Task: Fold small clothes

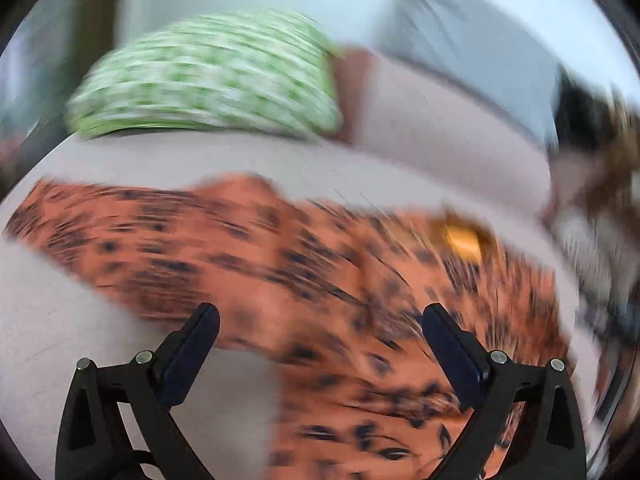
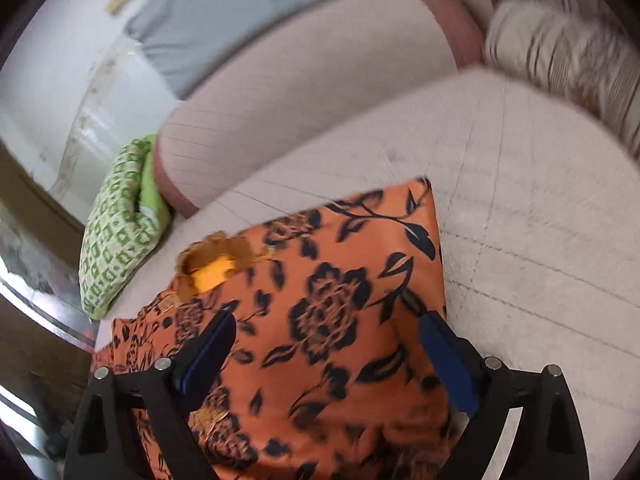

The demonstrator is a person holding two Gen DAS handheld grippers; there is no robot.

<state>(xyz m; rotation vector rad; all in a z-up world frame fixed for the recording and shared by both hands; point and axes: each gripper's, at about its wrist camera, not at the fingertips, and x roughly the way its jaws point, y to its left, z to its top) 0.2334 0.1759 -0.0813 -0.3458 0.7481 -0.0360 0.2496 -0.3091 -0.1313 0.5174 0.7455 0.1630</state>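
- The orange flowered garment (image 2: 344, 320) lies spread on the pale seat of a sofa (image 2: 520, 208), which gives it a broad, flat surface to be folded on.
- In the right wrist view its right edge runs straight and its far corner is squared, so it seems to be partly folded already; I judge the fold is under way, not finished.
- A yellow tag (image 2: 212, 272) shows at an opening on the far left part of the garment, probably the neck, so the inner side is exposed there.
- The right hand-held gripper (image 2: 326, 344) hovers over the middle of the cloth with its jaws spread wide and nothing between them, likely placed to press or pick a new edge.
- The left hand-held gripper (image 1: 320, 332) is likewise released, jaws apart, above the near edge of the same garment (image 1: 304, 264); that view is heavily blurred, so whether its fingers touch the cloth cannot be told.
- A green checked pillow (image 2: 120, 220) rests at the far left end of the seat, against the sofa back, apart from the garment and clear of the work.
- A striped cushion (image 2: 568, 64) sits at the far right end, also clear.
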